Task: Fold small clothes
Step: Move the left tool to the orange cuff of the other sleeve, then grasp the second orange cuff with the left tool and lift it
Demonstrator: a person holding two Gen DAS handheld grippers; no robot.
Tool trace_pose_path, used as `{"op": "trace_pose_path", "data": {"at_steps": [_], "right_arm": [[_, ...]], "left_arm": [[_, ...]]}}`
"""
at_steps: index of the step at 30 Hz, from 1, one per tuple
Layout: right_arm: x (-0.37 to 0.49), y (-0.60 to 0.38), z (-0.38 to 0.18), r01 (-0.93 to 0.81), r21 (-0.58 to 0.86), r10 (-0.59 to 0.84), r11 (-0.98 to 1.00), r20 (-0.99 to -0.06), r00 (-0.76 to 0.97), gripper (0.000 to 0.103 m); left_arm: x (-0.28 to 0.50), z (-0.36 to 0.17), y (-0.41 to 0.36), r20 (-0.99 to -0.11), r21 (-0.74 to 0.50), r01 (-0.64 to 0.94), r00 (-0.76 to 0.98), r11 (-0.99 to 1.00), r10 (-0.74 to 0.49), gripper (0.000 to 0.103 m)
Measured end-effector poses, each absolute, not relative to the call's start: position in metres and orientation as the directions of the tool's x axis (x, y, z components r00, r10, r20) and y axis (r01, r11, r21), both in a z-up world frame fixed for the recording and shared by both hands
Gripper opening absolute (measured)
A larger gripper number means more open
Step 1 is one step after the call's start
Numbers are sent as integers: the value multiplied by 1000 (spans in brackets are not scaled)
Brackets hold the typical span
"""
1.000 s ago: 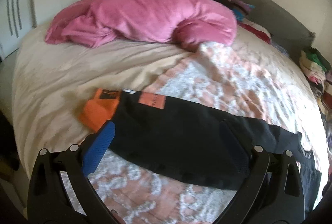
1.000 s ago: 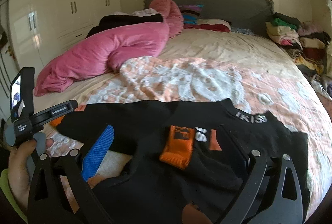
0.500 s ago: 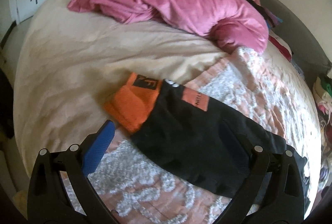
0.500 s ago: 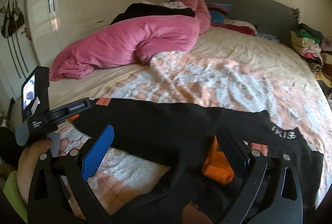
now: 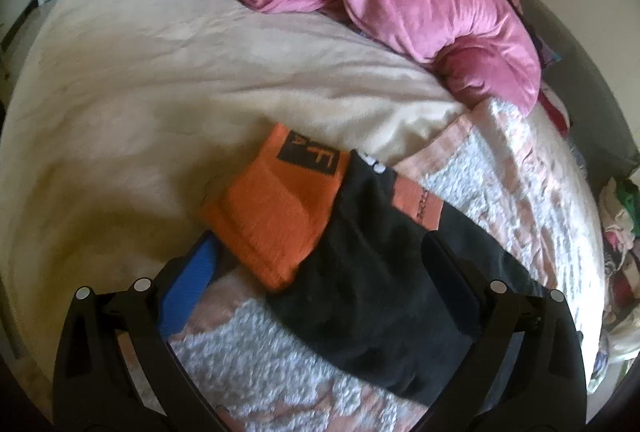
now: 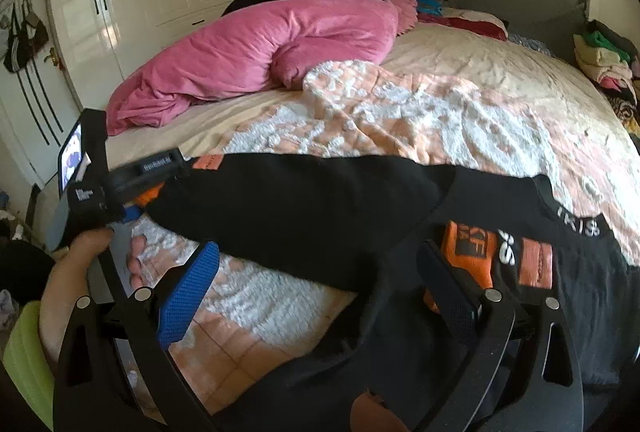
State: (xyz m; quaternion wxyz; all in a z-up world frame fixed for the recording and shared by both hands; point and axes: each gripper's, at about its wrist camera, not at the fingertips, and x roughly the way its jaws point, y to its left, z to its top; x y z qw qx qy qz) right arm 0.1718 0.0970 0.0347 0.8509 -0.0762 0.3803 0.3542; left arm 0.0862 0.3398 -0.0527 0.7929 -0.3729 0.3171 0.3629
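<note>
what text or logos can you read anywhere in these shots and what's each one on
"F": black patch on the orange cuff of the black top; the smaller letter beside it is too blurred.
"KISS", roughly: white letters on the collar; partly unclear.
White letters beside the other orange cuff: cut off, unreadable.
Small print on the orange patch: too small.
White label on the left gripper: blurred, unreadable.

One black garment (image 6: 304, 216) with two orange cuffs (image 5: 276, 216) — one pink blanket (image 6: 256, 56) — two grippers (image 6: 316, 272)
</note>
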Motion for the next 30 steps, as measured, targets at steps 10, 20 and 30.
{"op": "trace_pose_path", "data": {"at_steps": [10,20,30], "right_arm": [[169,68,16,-577,169,496,799,-728,473,98],[162,29,24,-529,204,493,824,-717,493,98],[151,-20,46,-480,229,498,847,-660,563,98]], "left_arm": [[93,-49,339,-751,-360,-771,573,525,327,18],[83,3,304,-540,-513,-527,812,678,222,5],[81,49,261,-408,-523,-374,899,766,160,5]]}}
